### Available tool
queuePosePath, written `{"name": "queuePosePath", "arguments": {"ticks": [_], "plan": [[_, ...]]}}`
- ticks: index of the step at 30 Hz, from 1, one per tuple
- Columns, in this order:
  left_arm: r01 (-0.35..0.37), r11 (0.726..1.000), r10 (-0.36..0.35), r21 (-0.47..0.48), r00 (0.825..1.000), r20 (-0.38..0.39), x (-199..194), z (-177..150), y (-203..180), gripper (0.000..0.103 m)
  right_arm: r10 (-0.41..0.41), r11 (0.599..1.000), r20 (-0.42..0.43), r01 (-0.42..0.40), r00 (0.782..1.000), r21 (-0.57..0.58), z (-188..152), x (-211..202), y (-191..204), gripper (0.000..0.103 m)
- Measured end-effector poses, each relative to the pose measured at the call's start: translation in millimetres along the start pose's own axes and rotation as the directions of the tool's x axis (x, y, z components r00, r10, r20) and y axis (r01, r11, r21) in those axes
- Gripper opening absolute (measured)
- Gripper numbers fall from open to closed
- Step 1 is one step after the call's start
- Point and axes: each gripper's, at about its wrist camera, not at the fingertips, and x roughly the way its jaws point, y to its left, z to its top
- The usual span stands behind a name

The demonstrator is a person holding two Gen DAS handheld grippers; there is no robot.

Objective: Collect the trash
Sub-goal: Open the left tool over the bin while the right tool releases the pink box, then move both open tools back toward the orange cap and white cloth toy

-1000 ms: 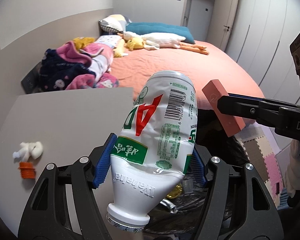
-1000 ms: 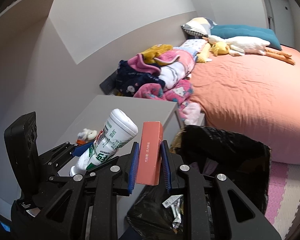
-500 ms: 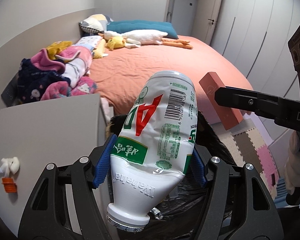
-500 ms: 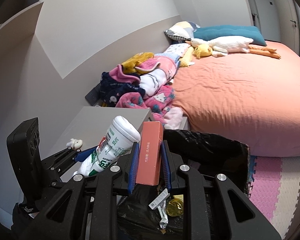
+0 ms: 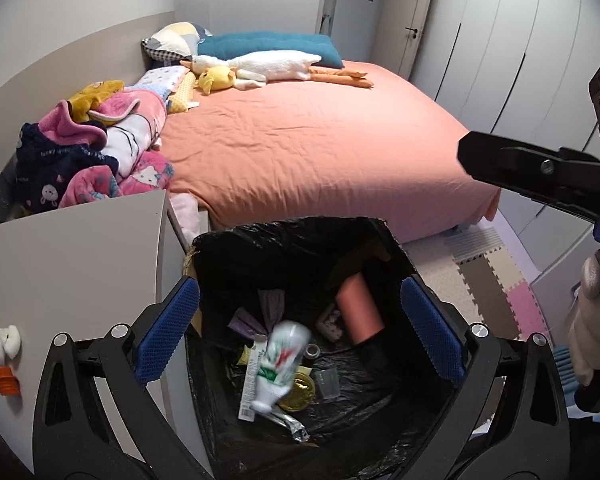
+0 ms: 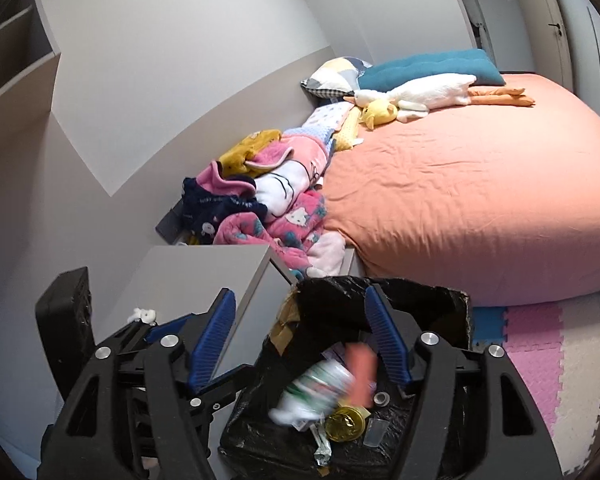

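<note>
The black-lined trash bin (image 5: 300, 236) stands below both grippers, beside the grey nightstand. The white and green drink bottle (image 5: 280, 364) is blurred inside the bin, among wrappers; it also shows in the right wrist view (image 6: 312, 394). The salmon box (image 5: 358, 308) lies in the bin too, blurred in the right wrist view (image 6: 360, 372). My left gripper (image 5: 300, 328) is open and empty above the bin. My right gripper (image 6: 300, 344) is open and empty above it; it shows from the side in the left wrist view (image 5: 540, 176).
The grey nightstand (image 5: 72, 264) carries a small white and orange item (image 5: 4, 352) at its left. A bed with an orange sheet (image 5: 320, 152), plush toys and a pile of clothes (image 5: 92, 152) lies behind. Foam floor mats (image 6: 548, 352) lie right of the bin.
Both grippers have opened. The bottle has dropped from the left gripper and the salmon box from the right gripper into the bin. Both cameras now look down into it.
</note>
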Motion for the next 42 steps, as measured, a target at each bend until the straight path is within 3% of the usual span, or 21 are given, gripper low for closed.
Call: {"name": "queuePosePath", "arguments": {"ticks": [9, 23, 42], "plan": [[-0.019, 1.000, 0.019, -0.019, 1.000, 0.006, -5.1, -4.3, 5.8, 0.097, 0.012, 1.000, -0.003, -0.012, 1.000, 0.001, 2.1, 5.5, 1.0, 0.076], [-0.090, 0.993, 0.090, -0.077, 0.996, 0.008, -27.1, -25.4, 40.5, 0.097, 0.085, 0.994, -0.063, -0.089, 0.994, -0.070, -5.0, 33.9, 44.9, 0.076], [-0.215, 0.950, 0.220, -0.226, 0.976, -0.001, -72.1, -77.3, 110.3, 0.097, 0.172, 0.969, -0.168, -0.197, 0.971, -0.147, -28.2, 82.0, 124.7, 0.076]]}}
